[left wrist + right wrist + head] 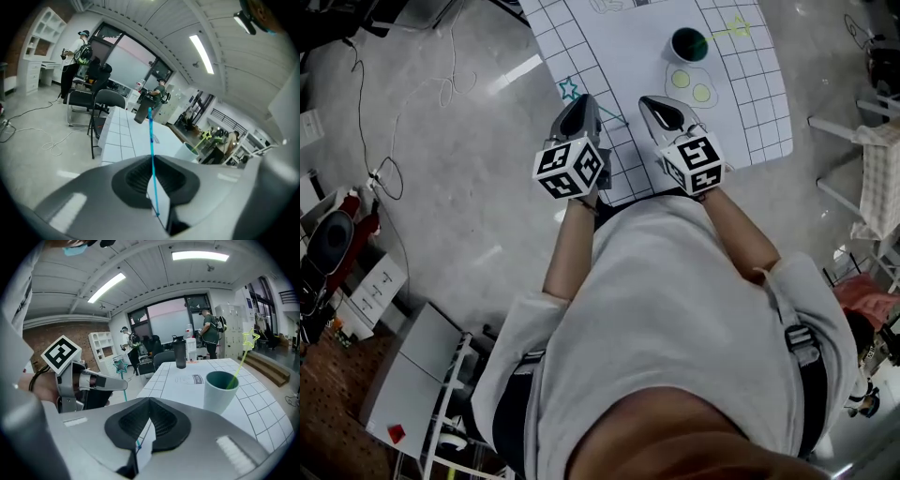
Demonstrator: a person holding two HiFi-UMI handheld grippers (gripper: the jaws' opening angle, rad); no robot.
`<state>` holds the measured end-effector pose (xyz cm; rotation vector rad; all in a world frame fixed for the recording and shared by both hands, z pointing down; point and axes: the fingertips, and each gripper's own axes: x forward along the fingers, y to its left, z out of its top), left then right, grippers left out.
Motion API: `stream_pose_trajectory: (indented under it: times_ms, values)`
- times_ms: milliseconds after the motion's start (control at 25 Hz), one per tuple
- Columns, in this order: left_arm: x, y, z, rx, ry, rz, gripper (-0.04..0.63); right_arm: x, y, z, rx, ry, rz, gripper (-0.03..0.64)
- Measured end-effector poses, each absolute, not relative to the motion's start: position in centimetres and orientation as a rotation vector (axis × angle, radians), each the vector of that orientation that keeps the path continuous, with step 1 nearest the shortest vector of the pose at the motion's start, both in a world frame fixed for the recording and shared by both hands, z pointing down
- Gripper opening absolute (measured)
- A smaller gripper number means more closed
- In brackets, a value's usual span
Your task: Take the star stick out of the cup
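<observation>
while pinched in left hand-held gripper (152,158), star stick (151,133) outside cup (215,397)

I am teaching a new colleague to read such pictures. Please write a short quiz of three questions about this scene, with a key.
1. Choose one. What is between the jaws of the left gripper?
A) the rim of the cup
B) a blue star stick
C) nothing
2. True or false: a yellow-green star stick stands in the cup.
3. Fill the gap: the jaws of the right gripper are ____ (open or shut).

Key: 1 B; 2 true; 3 shut.
</observation>
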<state>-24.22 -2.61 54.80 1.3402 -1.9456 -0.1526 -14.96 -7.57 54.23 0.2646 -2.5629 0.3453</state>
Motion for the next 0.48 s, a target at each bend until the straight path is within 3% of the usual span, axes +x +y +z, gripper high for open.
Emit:
stream_pose_trajectory:
  times_ms: [480]
  values:
    - [-26.8,-5.2,60.7,1.195,-1.921,0.022,0.015,-14.7,-9.0,55.0,0.311,-2.543,0.377,0.000]
